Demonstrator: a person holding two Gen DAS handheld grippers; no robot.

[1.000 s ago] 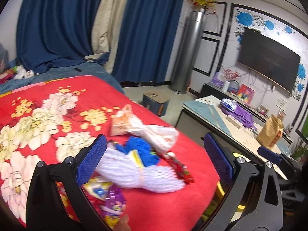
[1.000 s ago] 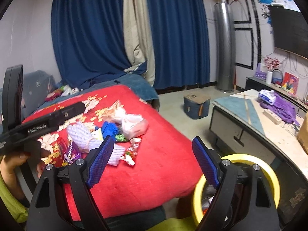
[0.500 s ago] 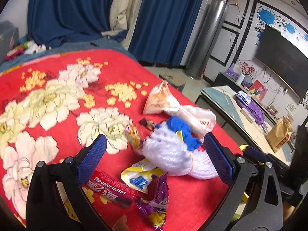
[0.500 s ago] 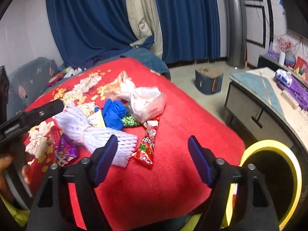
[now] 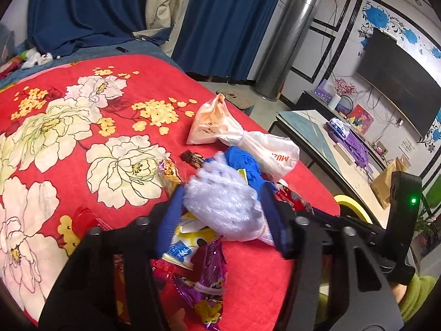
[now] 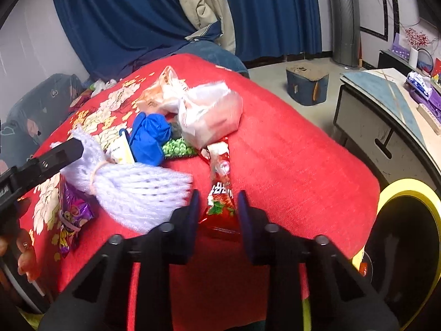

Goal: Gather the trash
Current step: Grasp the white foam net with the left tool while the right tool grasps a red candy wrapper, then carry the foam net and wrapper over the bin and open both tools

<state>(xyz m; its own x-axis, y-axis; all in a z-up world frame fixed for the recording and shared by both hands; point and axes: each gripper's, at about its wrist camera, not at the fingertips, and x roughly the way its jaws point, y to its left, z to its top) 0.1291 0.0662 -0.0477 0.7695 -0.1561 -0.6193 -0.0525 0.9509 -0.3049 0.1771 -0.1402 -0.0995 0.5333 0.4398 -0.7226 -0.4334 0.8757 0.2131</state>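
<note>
On the red flowered blanket (image 5: 82,127) of the bed, a small heap of trash lies close to the near right corner. The blanket's edge drops off just to the right of the right gripper (image 6: 216,209), and past that edge stands a black bin with a yellow rim (image 6: 408,190). Left of the left gripper (image 5: 223,207) the blanket is wide and bare, with lots of room.

The left gripper points down at a slant. Its jaws have just been closing, and the white foam net (image 5: 226,207) sits between the blue pads, which touch it on both sides. Just under this gripper lie a yellow and blue wrapper (image 5: 184,244) and a purple wrapper (image 5: 209,275). Ahead of it sit a blue glove (image 5: 245,162) and two tied plastic bags (image 5: 239,138).

The right gripper also tips down. Its jaws have just been closing too, and they stand narrow around the lower end of a red snack packet (image 6: 222,201). The packet is between the pads, but I cannot tell if they press it yet. Just left of this gripper is the flared end of the foam net (image 6: 143,190). Ahead and a bit left lies a green pea packet (image 6: 177,149).

In the right wrist view, fingers (image 6: 24,259) of the person show at the far left, under the left gripper's black arm.
</note>
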